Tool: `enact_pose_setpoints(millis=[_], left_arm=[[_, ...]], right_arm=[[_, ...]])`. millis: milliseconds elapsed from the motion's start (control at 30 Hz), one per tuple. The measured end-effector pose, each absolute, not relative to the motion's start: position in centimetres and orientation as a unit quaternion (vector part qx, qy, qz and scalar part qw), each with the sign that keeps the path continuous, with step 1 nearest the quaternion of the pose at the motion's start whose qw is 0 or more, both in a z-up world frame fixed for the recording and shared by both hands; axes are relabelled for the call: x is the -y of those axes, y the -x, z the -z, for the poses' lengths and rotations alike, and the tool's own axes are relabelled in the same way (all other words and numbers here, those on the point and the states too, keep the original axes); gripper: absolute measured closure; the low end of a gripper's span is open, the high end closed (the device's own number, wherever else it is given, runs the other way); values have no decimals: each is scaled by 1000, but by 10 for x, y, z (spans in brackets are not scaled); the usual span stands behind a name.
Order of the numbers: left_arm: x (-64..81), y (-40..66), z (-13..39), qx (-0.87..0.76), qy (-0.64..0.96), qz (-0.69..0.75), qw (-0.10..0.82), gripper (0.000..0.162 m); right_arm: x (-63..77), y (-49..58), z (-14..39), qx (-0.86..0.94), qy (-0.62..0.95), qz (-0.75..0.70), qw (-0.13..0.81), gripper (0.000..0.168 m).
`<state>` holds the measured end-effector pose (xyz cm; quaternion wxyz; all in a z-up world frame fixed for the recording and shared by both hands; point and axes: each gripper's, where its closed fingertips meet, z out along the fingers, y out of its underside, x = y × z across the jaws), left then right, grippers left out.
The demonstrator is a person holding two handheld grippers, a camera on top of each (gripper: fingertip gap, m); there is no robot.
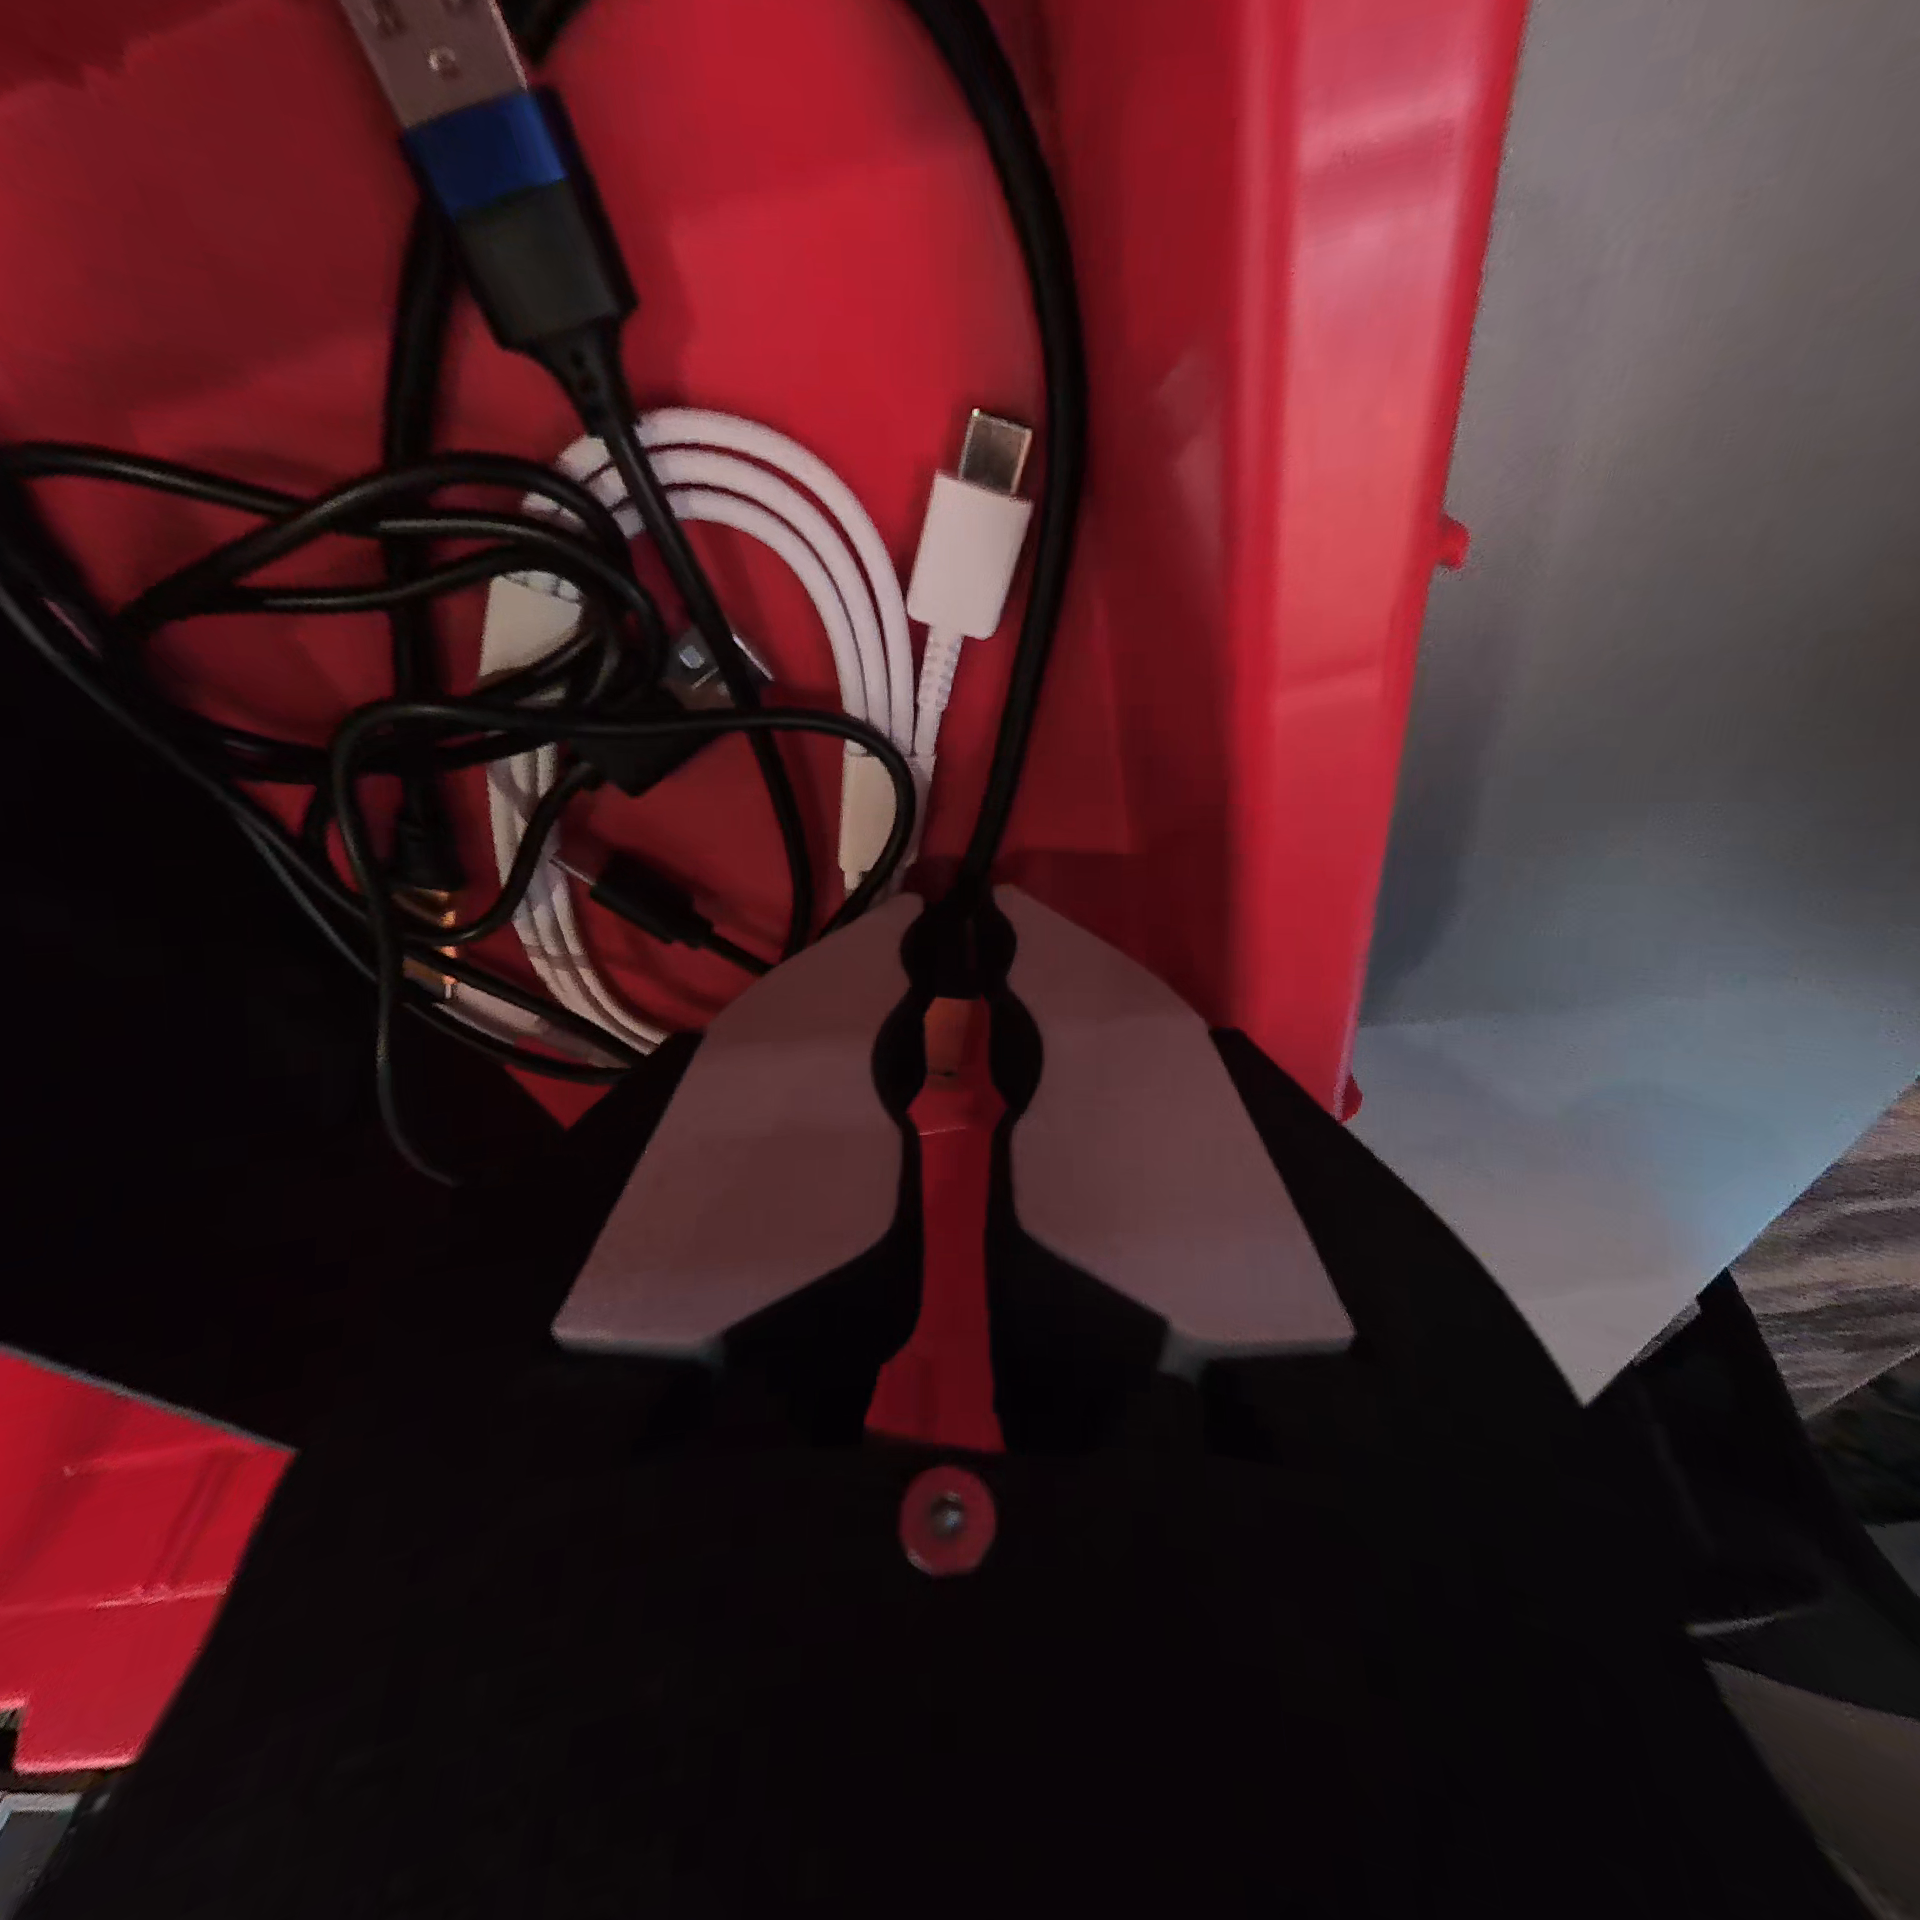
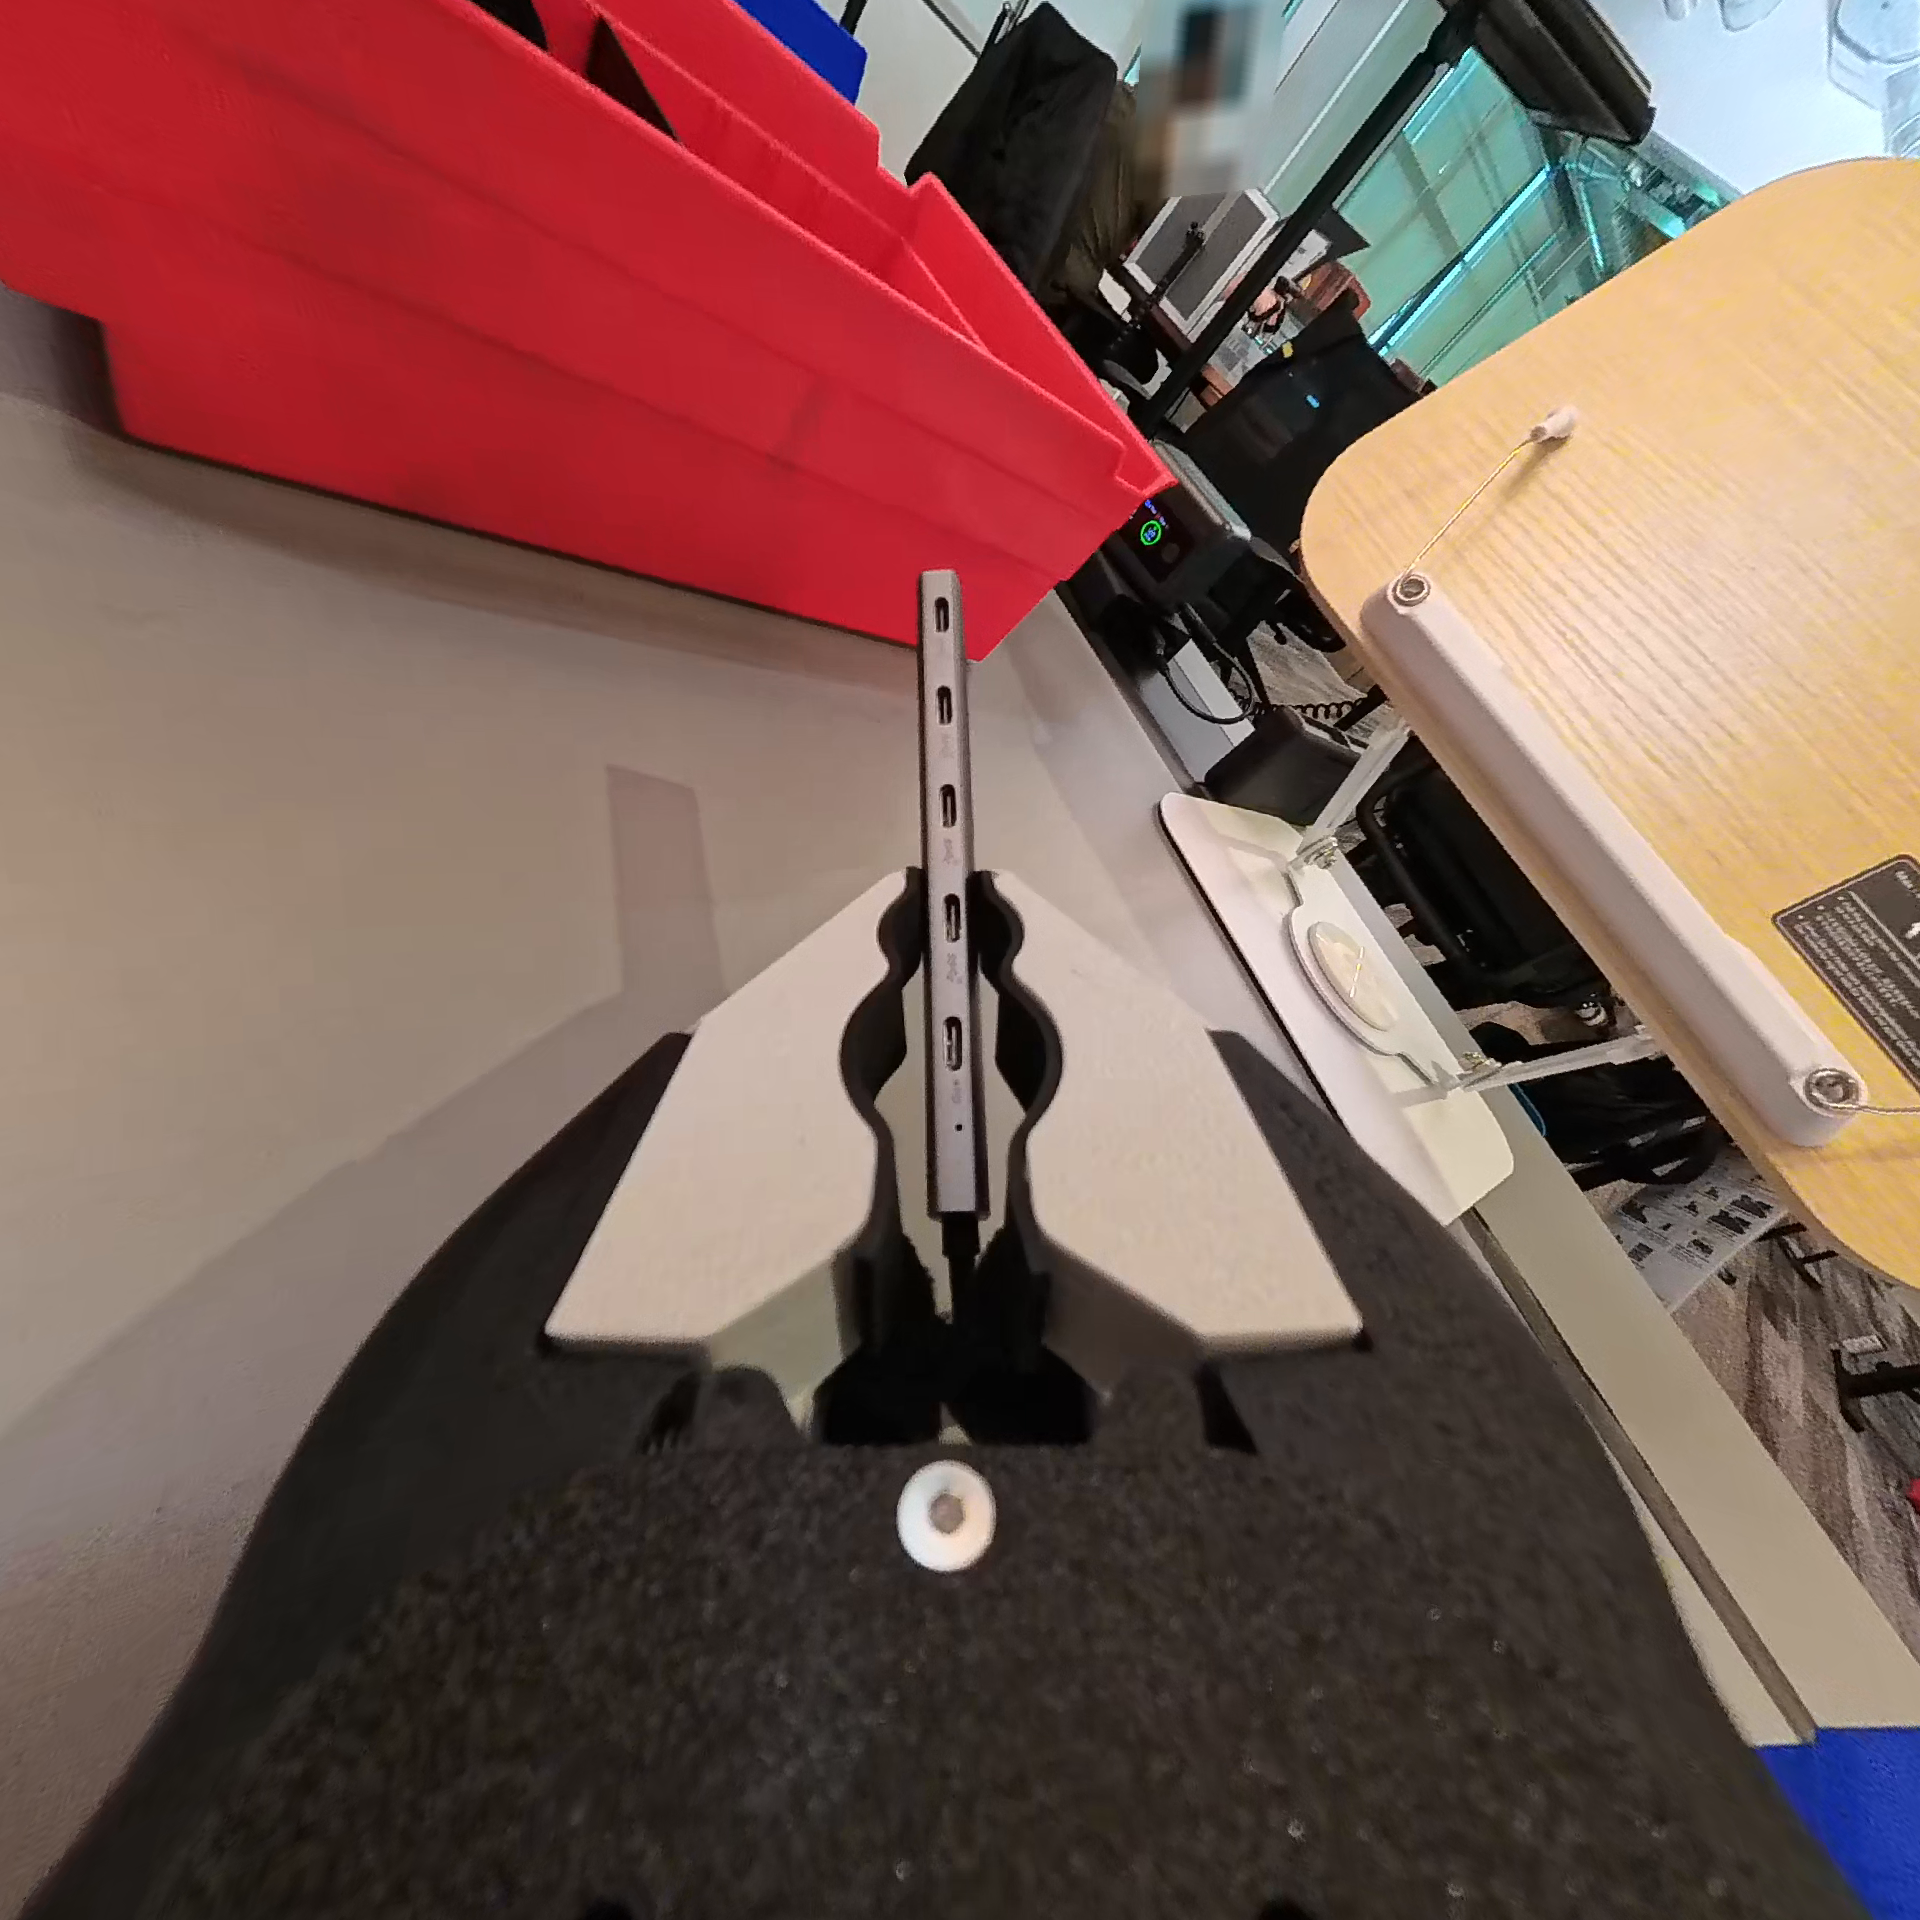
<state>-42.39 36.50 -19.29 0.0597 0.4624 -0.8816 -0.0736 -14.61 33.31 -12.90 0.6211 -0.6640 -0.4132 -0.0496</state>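
My left gripper (image 1: 956,914) is shut on a thick black cable (image 1: 1049,416) inside a red bin (image 1: 1351,520). The cable loops up and over to a black plug with a blue band and a metal end (image 1: 488,156). A coiled white cable (image 1: 821,582) with a small metal-tipped plug (image 1: 977,520) lies on the bin floor, tangled with thin black cables (image 1: 312,540). My right gripper (image 2: 948,904) is shut on a slim grey hub (image 2: 945,831) with several ports along its edge, held upright above a grey table (image 2: 312,831). The hub's black lead runs back between the jaws.
Red bins (image 2: 520,312) stand side by side at the back of the grey table. To the right are a wooden tabletop (image 2: 1662,520) seen on its side, a white bracket (image 2: 1340,987), and office clutter with dark gear on the floor (image 2: 1247,416). There is about 30 centimeters between the tips of the two grippers.
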Motion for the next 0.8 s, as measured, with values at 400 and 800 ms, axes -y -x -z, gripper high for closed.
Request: enact_pose_setpoints(millis=[400, 800], left_arm=[[-349, 426, 137, 872, -482, 87, 3, 159], [-295, 391, -64, 841, -439, 219, -228, 159]], right_arm=[[-334, 142, 124, 400, 664, 43, 630, 160], [-337, 130, 110, 366, 662, 41, 653, 160]])
